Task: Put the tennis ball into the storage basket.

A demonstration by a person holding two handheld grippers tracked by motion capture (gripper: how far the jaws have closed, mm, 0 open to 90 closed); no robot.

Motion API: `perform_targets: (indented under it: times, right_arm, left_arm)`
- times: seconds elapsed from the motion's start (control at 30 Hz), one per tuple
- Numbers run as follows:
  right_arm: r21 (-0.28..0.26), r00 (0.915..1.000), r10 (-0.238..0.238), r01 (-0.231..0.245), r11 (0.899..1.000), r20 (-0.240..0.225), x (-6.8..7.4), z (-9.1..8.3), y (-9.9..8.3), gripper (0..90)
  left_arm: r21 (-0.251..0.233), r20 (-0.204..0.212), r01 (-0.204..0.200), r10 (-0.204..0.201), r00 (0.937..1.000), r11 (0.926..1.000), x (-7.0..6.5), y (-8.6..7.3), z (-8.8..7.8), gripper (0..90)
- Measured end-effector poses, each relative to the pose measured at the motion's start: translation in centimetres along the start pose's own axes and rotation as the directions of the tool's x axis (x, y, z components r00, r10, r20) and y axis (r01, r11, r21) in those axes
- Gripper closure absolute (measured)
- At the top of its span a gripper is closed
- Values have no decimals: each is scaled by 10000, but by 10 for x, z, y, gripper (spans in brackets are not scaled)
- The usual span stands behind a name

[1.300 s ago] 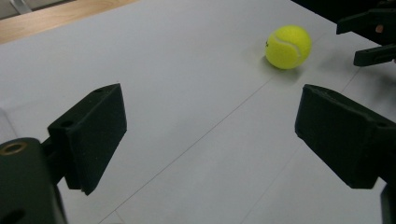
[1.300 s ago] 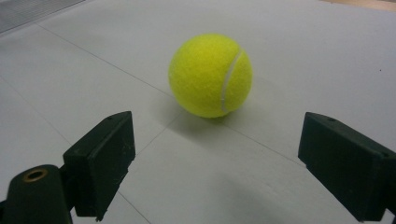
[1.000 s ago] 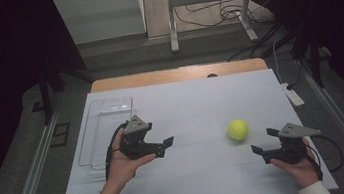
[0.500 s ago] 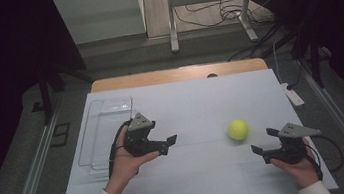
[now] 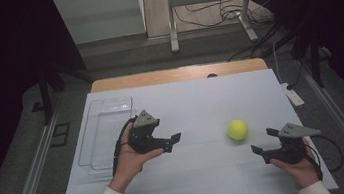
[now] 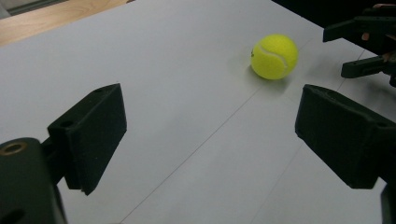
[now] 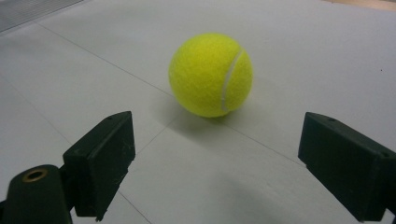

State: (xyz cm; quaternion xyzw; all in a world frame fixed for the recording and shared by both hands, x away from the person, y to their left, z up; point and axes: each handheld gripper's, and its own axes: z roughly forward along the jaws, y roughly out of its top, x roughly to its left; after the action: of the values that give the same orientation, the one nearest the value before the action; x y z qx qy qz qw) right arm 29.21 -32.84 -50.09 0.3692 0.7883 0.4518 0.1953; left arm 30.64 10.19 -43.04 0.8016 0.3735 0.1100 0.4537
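Right of centre on the table (image 5: 205,173), a yellow tennis ball (image 5: 238,129) rests on the pale sheet that covers the top, its white seam curving across the felt in the right gripper view, a soft shadow under it. Thin seam lines run across the sheet beside it. The right tongs (image 5: 264,143) sit just to the ball's right and a little nearer the person, aimed at it, released and empty, with the ball ahead of the jaws and apart from them. The left tongs (image 5: 173,142) hover over the middle of the table, well apart from the ball, also spread wide with nothing between the jaws; in the left gripper view the ball (image 6: 274,56) lies farther off on the sheet, with the other tongs beyond it. Each tool is held by a hand in a white sleeve coming in from the near edge.

A clear plastic tray (image 5: 106,131) lies along the left side of the sheet, just behind the left hand. A strip of bare wood (image 5: 177,74) shows at the far edge. Beyond the table the room is dim: grey floor, a metal stand (image 5: 209,11) with cables (image 5: 200,20) trailing around its feet, and dark curtains (image 5: 7,48) on both sides.
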Motion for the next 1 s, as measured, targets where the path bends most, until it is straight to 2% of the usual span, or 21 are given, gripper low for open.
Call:
perform_targets:
  times: [1.0]
  right_arm:
    - [3,10000,-10,10,10000,-16,0,0,0,114]
  left_arm:
    - [140,272,-269,265,9993,9995,-8,11,16,105]
